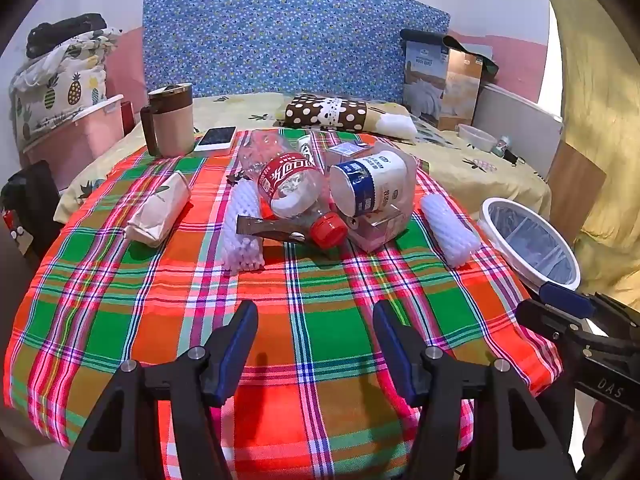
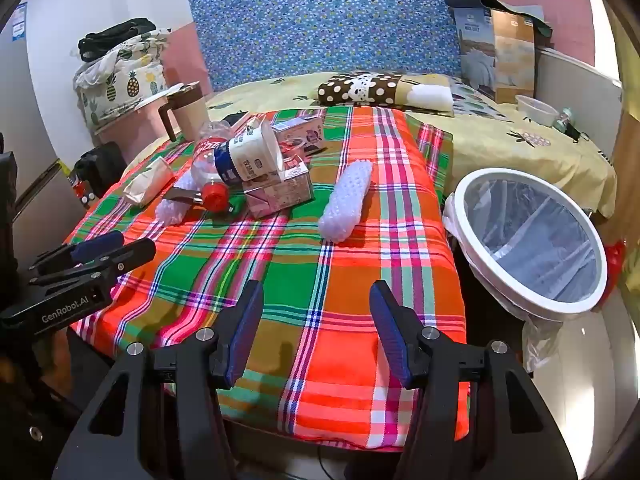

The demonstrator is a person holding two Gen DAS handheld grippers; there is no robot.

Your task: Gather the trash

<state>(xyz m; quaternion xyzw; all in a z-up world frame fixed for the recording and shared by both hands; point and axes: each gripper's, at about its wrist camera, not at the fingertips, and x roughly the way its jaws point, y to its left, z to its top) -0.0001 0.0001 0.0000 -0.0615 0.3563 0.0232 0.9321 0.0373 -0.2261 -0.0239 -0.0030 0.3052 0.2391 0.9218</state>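
Trash lies in a pile on the plaid tablecloth (image 1: 320, 320): a clear cola bottle with a red cap (image 1: 296, 192), a white and blue cup (image 1: 372, 184), a pink carton (image 2: 280, 192), two white foam nets (image 1: 448, 228) (image 1: 244, 228) and a paper bag (image 1: 160, 208). A white-rimmed bin with a clear liner (image 2: 532, 236) stands off the table's right edge. My left gripper (image 1: 316, 320) and right gripper (image 2: 316, 304) are both open and empty, over the near part of the cloth, short of the pile.
A brown and beige mug (image 1: 172, 120) and a phone (image 1: 216, 138) stand at the far left of the table. Behind is a bed with a polka-dot pillow (image 1: 324, 112), a box (image 1: 444, 84) and a bowl (image 2: 536, 110). A pink bin (image 1: 76, 136) stands left.
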